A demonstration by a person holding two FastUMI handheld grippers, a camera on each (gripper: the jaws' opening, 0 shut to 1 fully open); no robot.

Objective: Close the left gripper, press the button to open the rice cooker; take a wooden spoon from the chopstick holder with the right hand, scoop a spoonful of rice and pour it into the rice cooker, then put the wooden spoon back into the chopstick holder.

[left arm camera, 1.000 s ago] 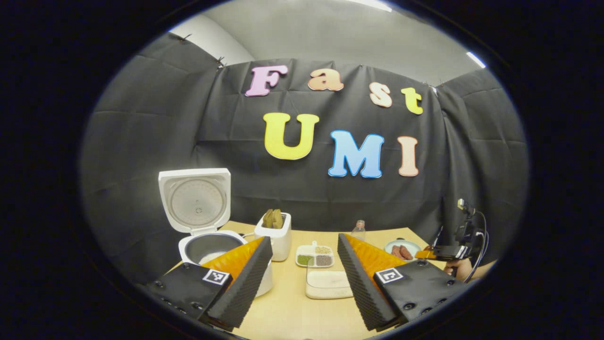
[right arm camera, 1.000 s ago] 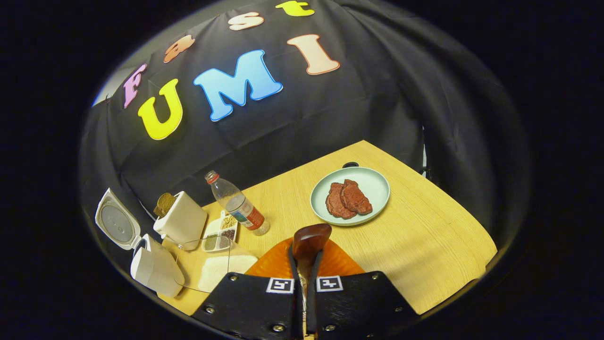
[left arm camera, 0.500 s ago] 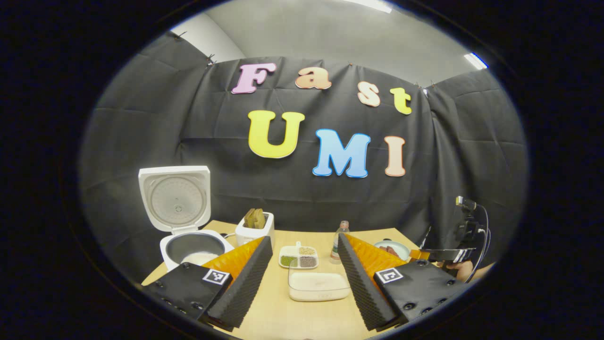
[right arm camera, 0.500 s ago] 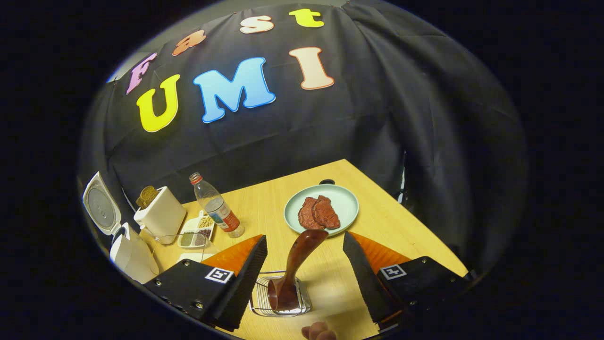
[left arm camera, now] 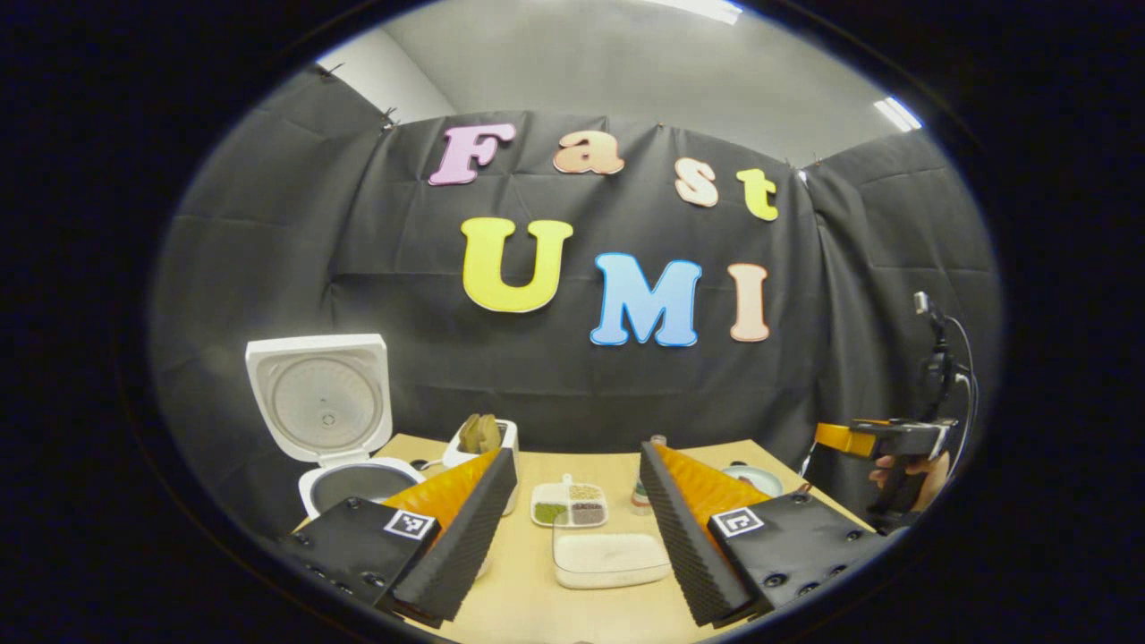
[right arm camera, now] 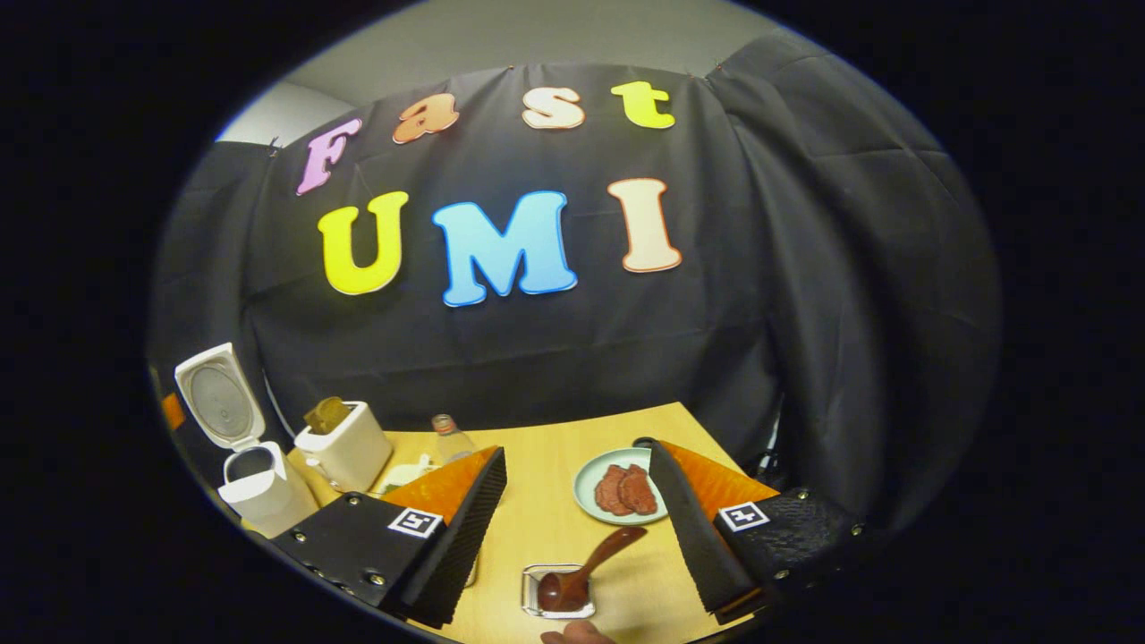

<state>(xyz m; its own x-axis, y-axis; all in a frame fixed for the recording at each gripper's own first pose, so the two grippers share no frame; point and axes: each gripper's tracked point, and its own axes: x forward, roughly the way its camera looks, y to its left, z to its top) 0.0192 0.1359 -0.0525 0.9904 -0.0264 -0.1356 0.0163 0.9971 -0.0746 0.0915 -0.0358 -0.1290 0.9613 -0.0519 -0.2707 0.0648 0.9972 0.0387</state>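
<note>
Release is done: a second ago the right gripper (right arm camera: pixel 577 528) was clamped on the wooden spoon (right arm camera: pixel 586 572); now its jaws stand wide apart and empty, lifted well clear. The spoon sits in the chopstick holder (right arm camera: pixel 559 592) on the bench (right arm camera: pixel 546 519), bowl down, handle leaning up toward the plate (right arm camera: pixel 590 487). The left gripper (left arm camera: pixel 577 528) is wide open too, holding nothing, and has backed away from the rice cooker (left arm camera: pixel 344 474), whose lid stands open.
</note>
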